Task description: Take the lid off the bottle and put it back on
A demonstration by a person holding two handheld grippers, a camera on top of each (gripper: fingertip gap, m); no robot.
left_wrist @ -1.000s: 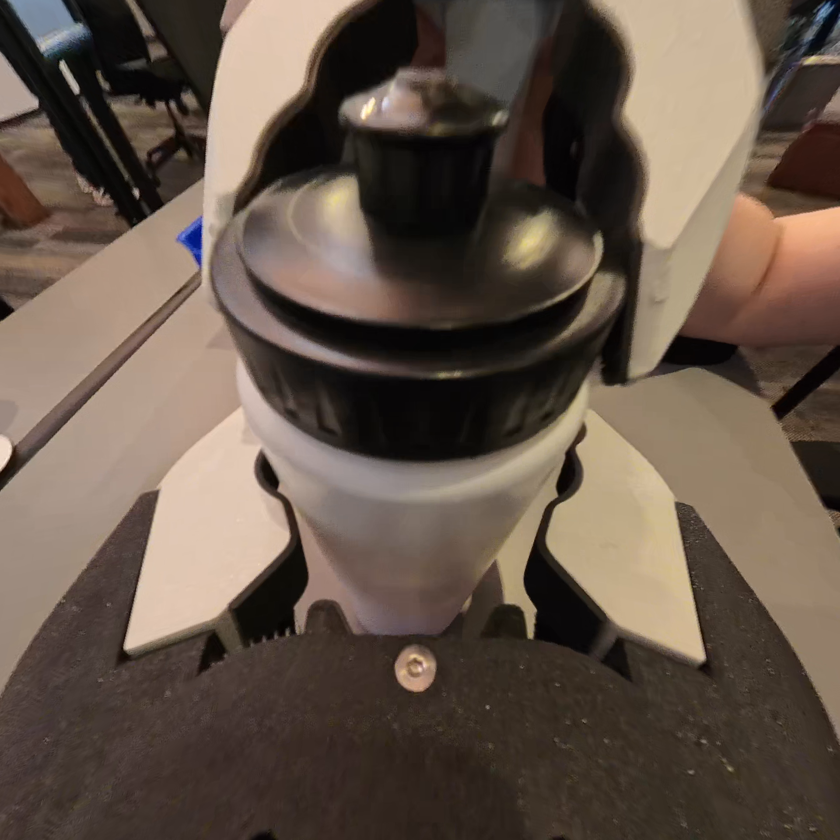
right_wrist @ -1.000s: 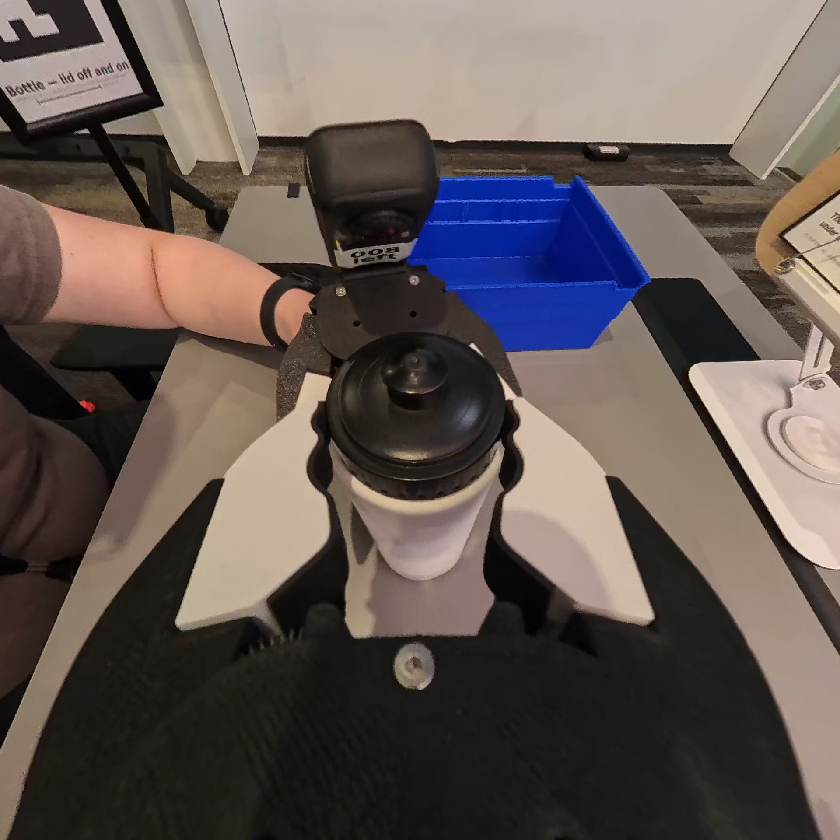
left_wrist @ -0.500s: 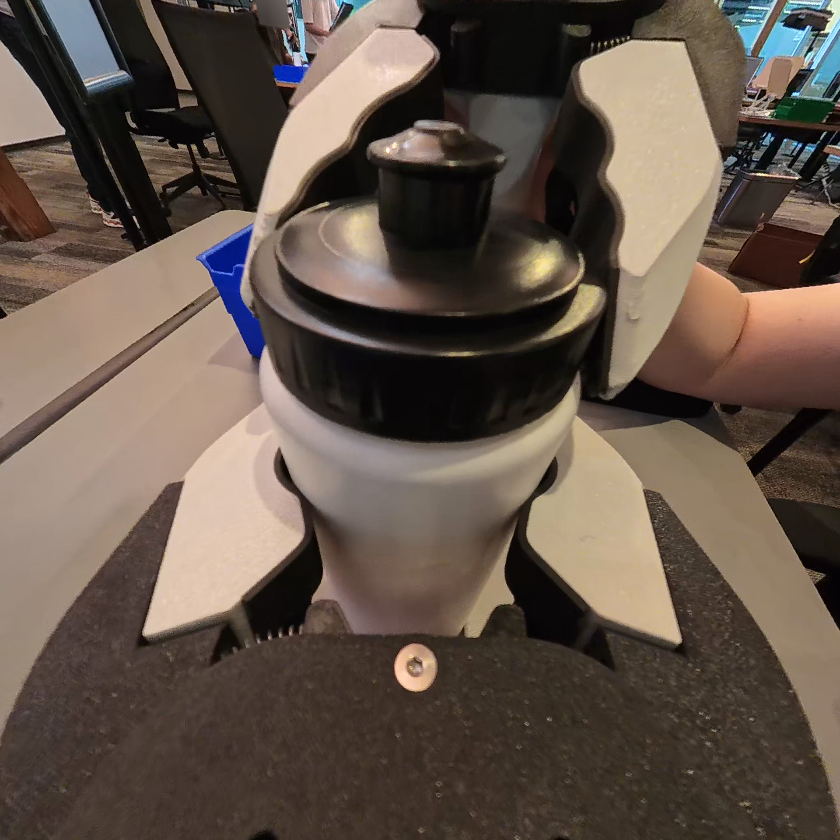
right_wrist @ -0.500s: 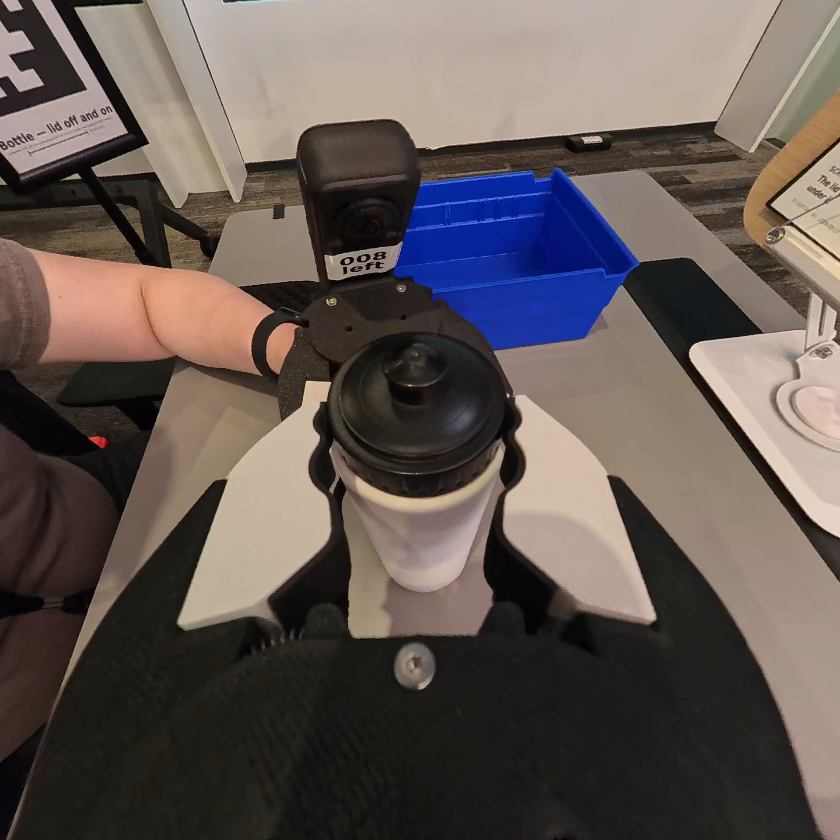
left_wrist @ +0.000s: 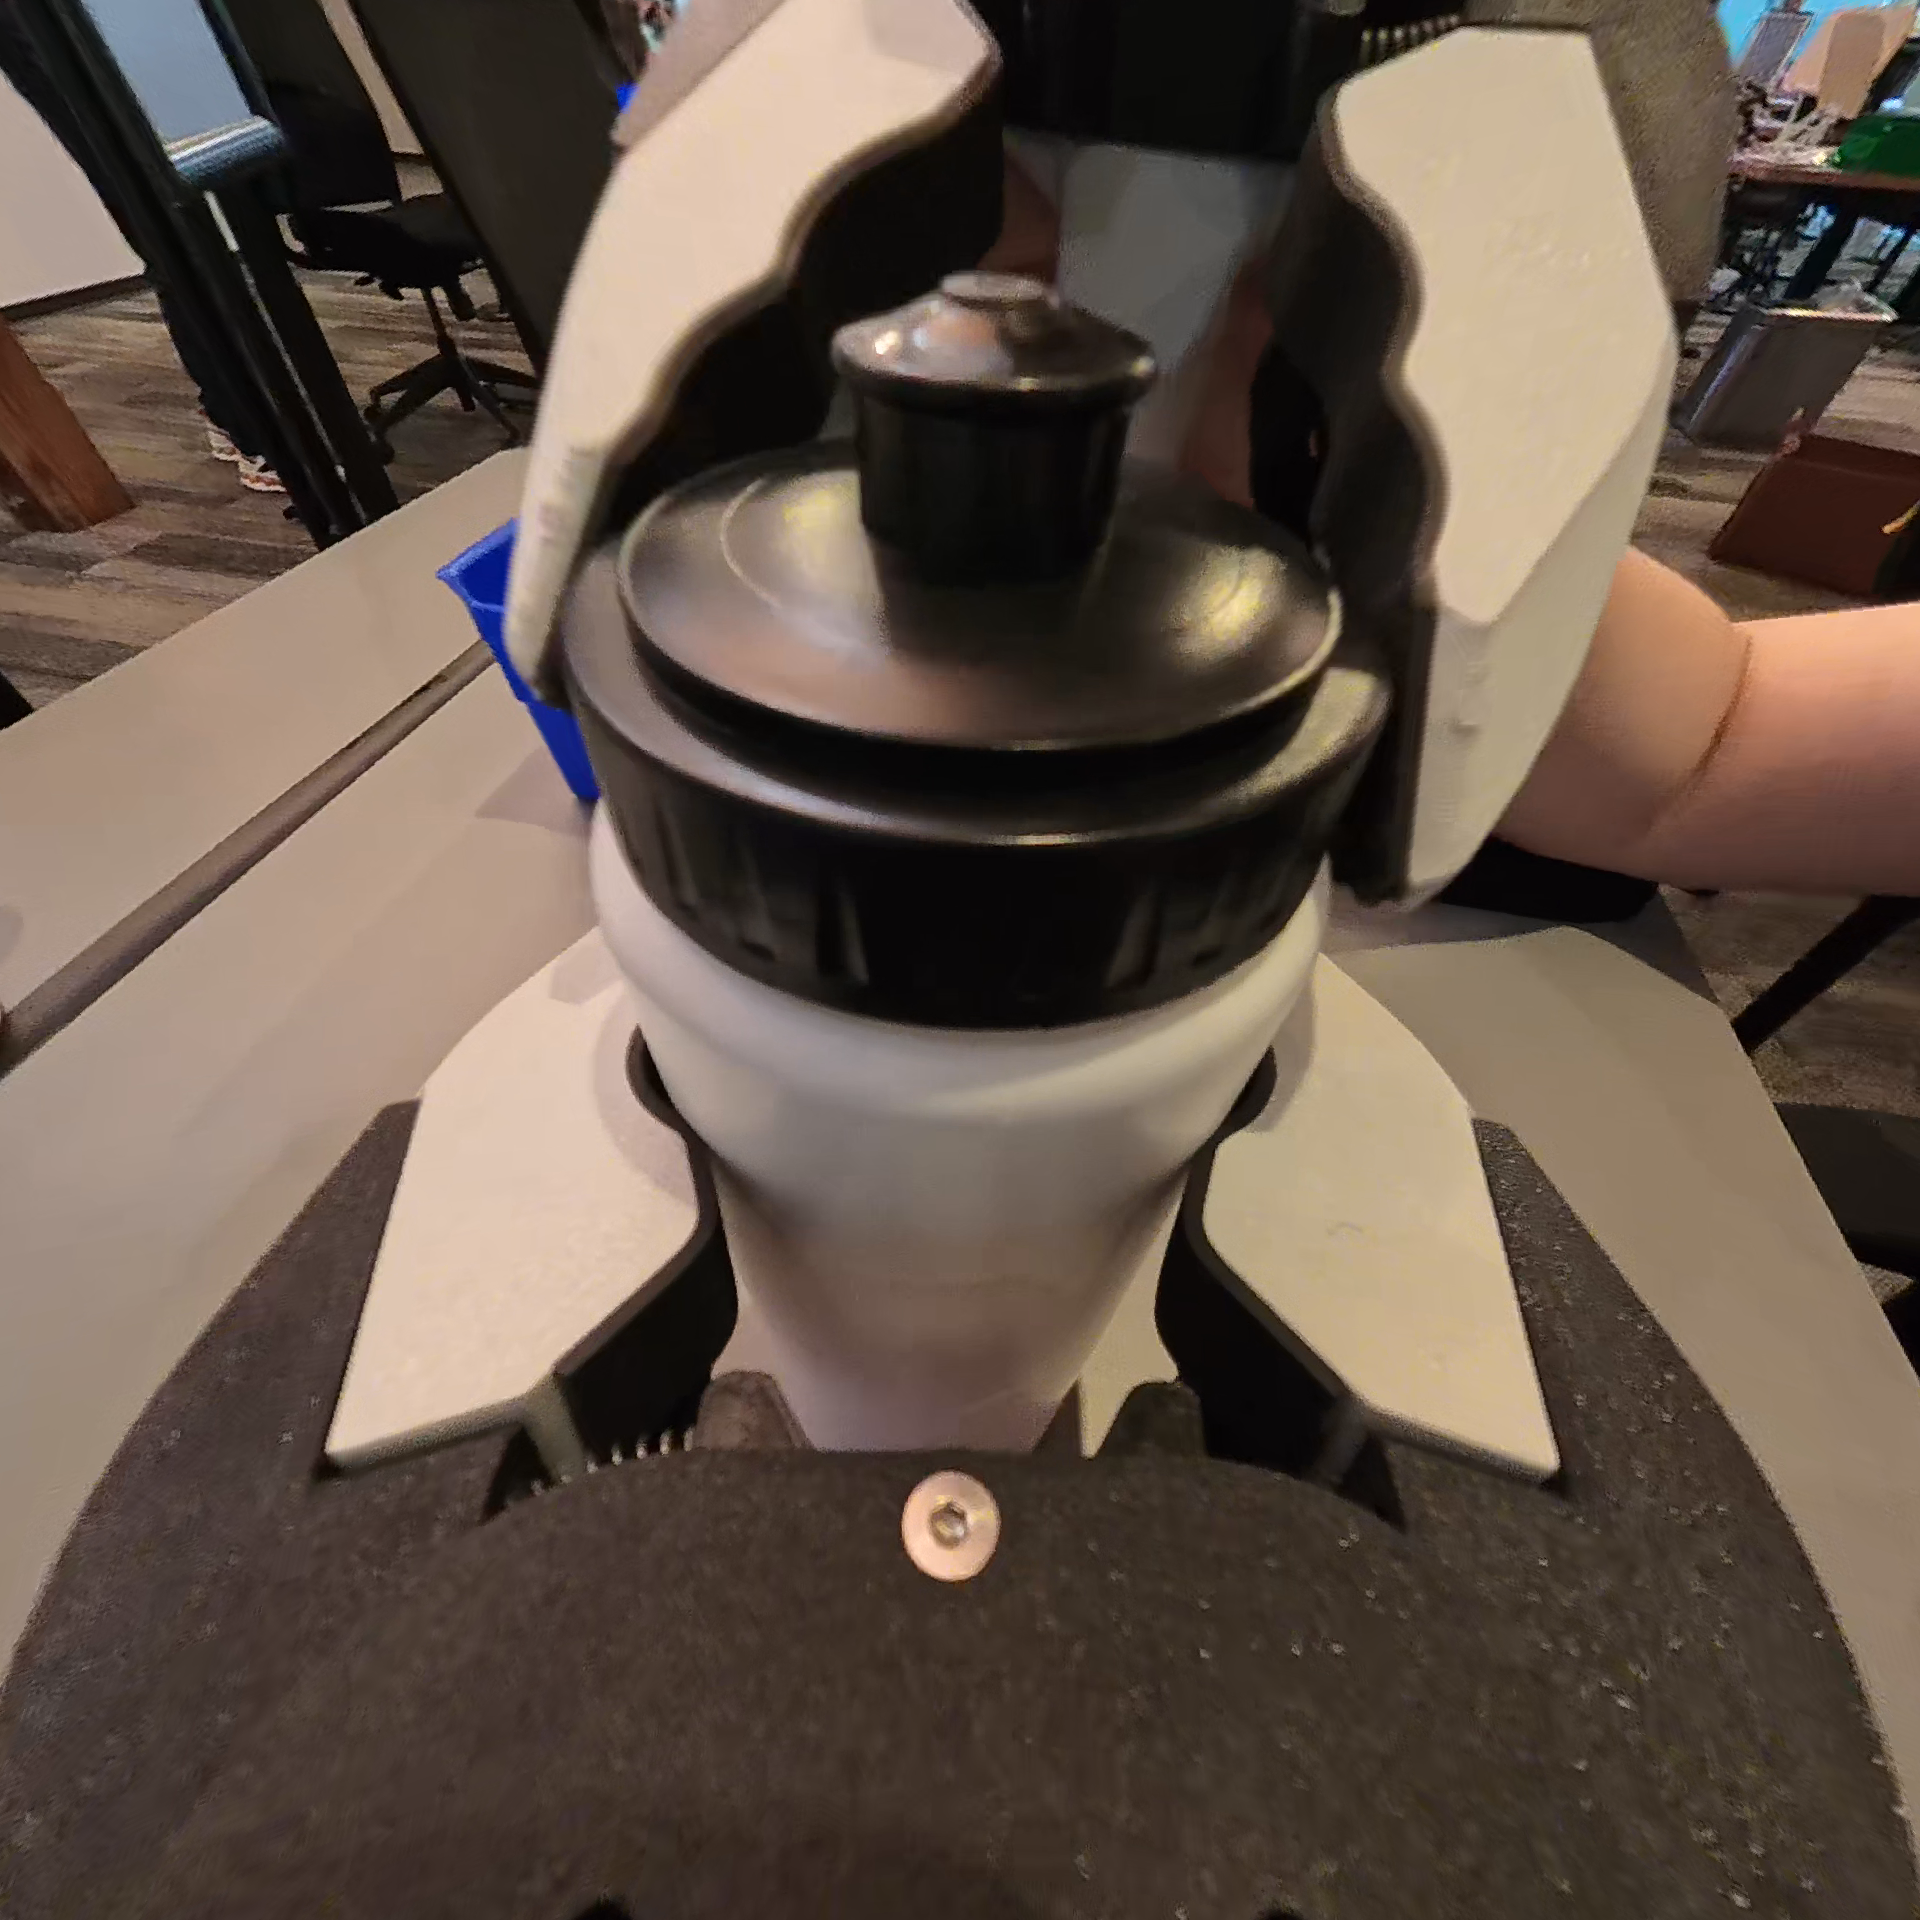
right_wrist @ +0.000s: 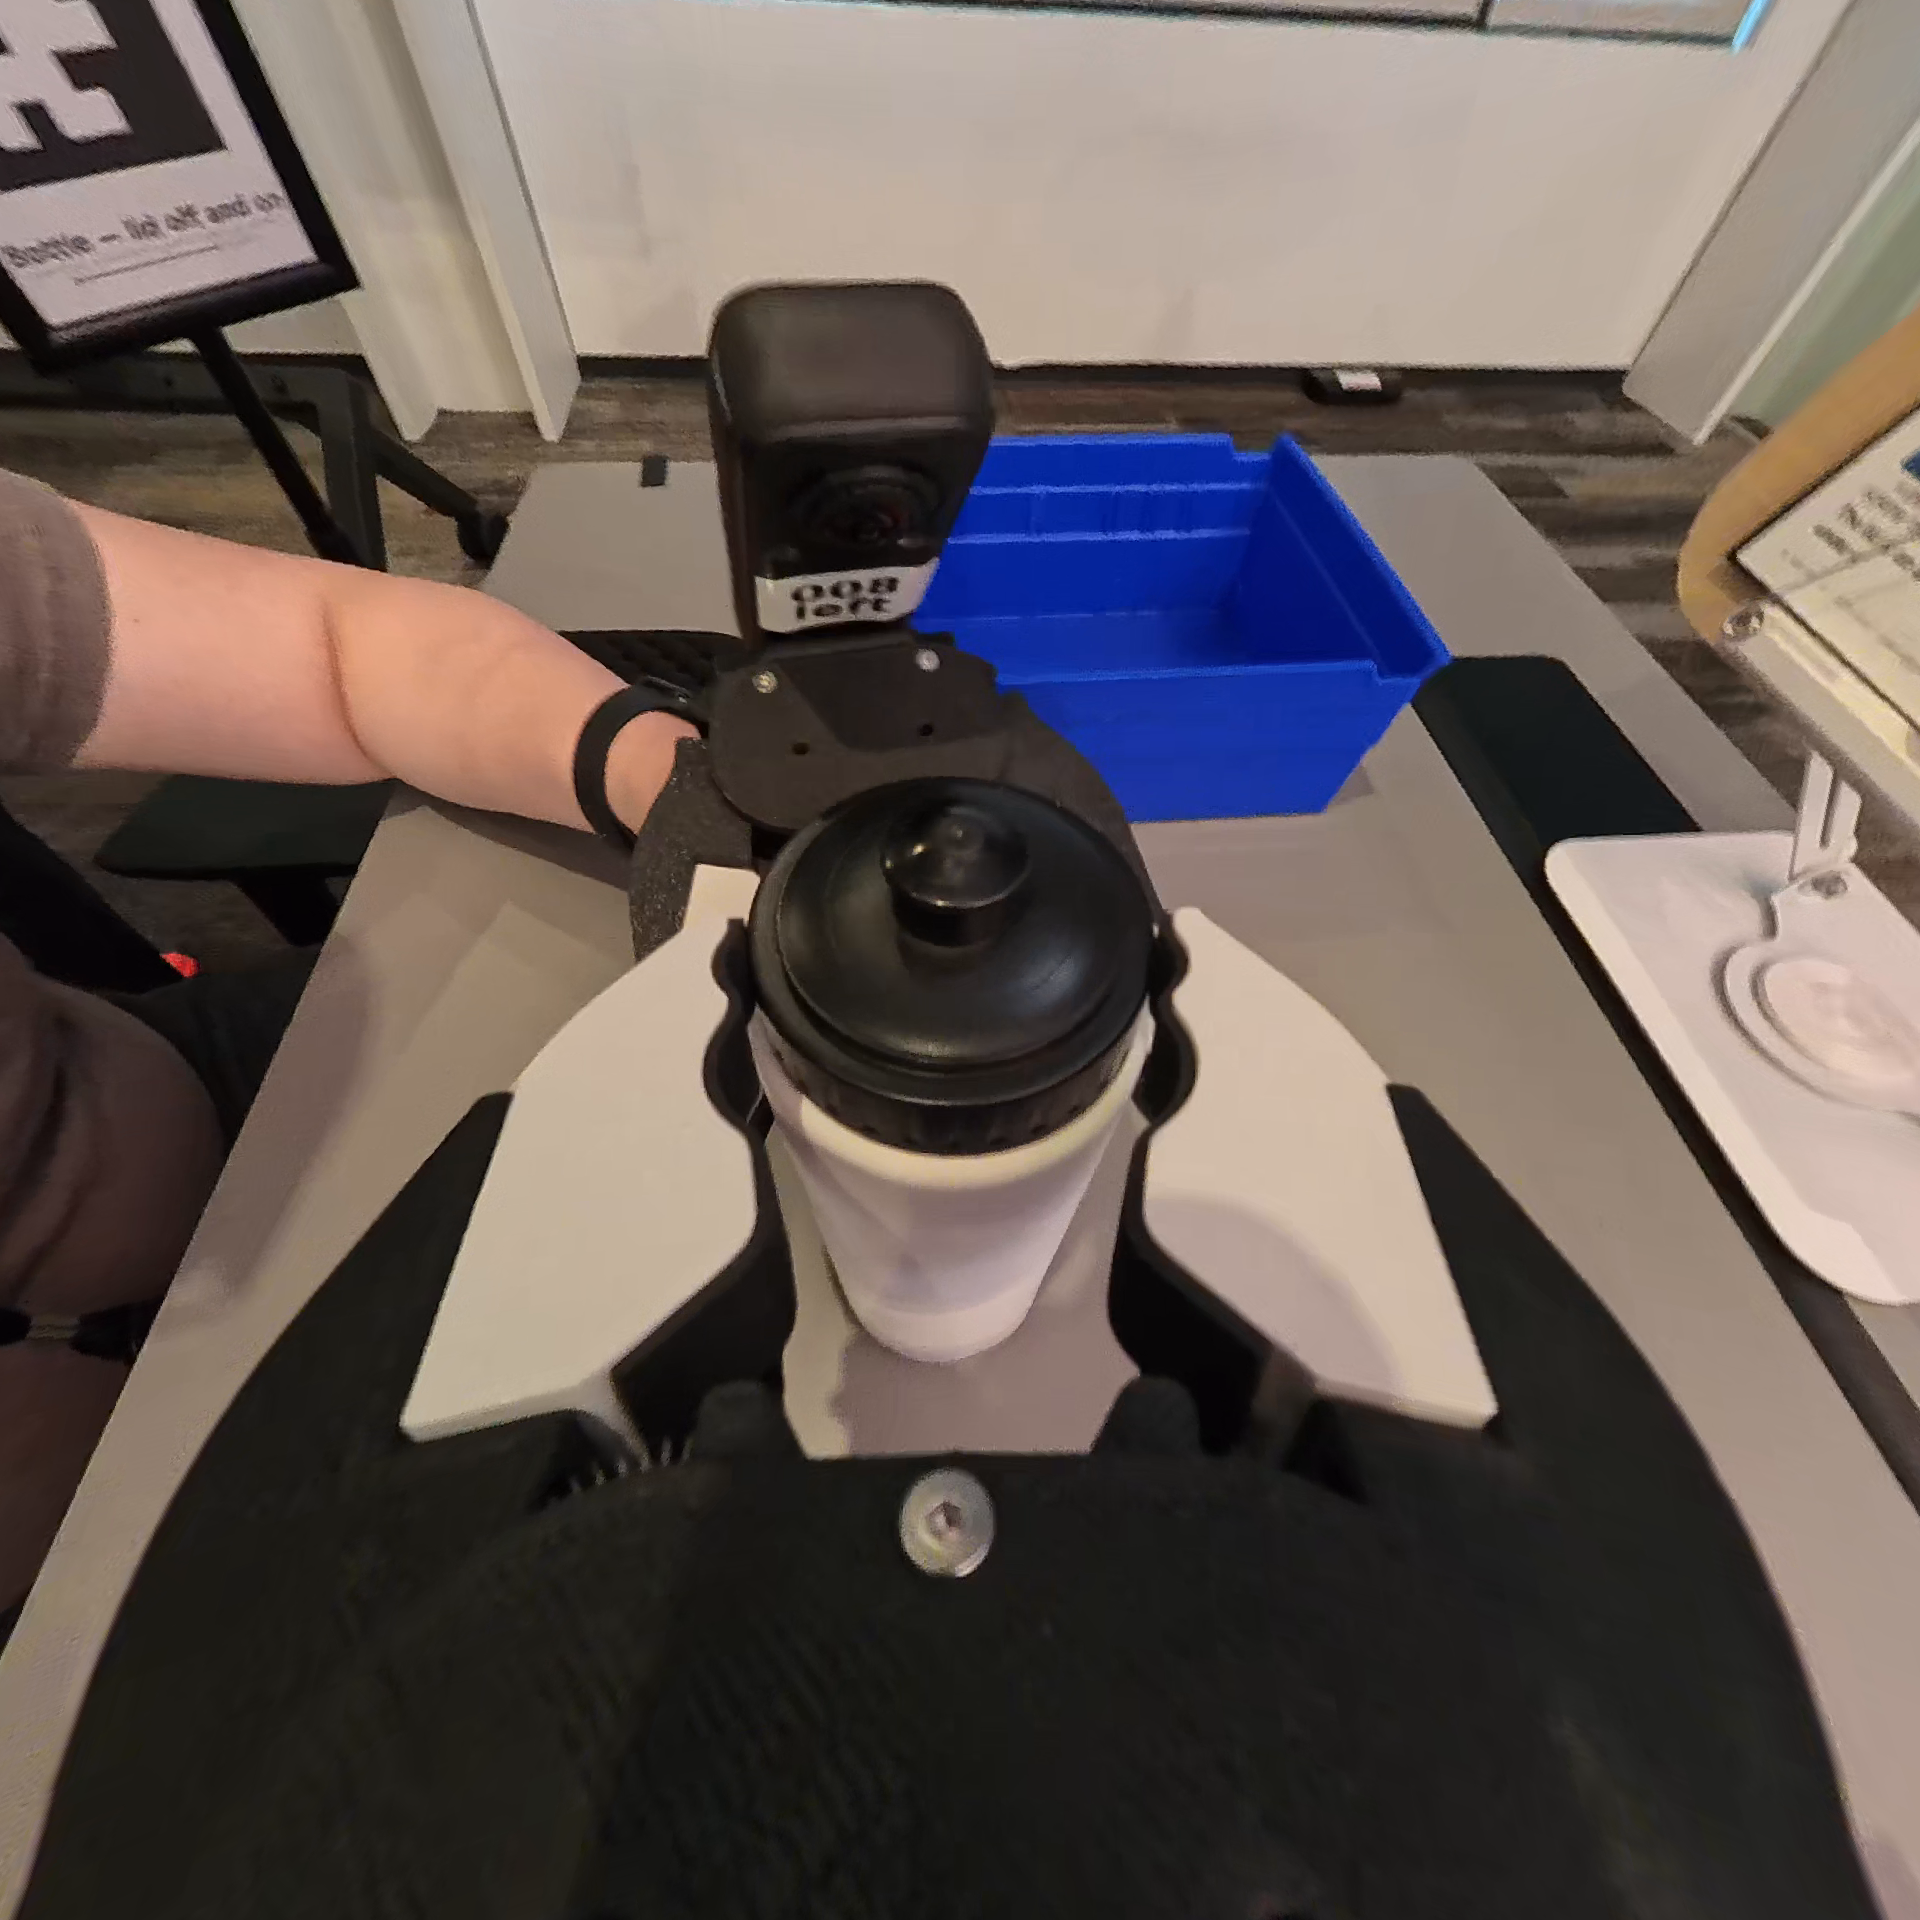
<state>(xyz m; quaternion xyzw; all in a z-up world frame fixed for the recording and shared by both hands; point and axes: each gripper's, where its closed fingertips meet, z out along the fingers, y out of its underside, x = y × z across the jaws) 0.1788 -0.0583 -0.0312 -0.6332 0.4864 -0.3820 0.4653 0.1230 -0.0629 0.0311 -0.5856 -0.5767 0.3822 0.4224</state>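
Observation:
A white bottle [left_wrist: 956, 1195] with a black screw lid [left_wrist: 977, 779] stands upright between both grippers. My left gripper [left_wrist: 951, 1060] is shut on the bottle's white body just under the lid. My right gripper [right_wrist: 951, 956] comes from the opposite side and is shut on the lid [right_wrist: 945, 997], one finger against each side of its ribbed rim. The lid sits on the bottle [right_wrist: 935, 1247]. In the left wrist view the right gripper's white fingers [left_wrist: 1507, 364] rise behind the lid. The bottle's base is hidden.
The grey table [right_wrist: 1351, 935] carries a blue bin [right_wrist: 1174, 665] beyond the bottle and a white stand base [right_wrist: 1714, 1039] at the right. A sign on an easel [right_wrist: 135, 156] stands at the back left. A person's forearms [right_wrist: 364, 675] [left_wrist: 1714, 748] reach in.
Both grippers keep their holds. The right gripper has turned about the lid, so its fingers stand more evenly on each side in the left wrist view. The lid stays on the bottle.

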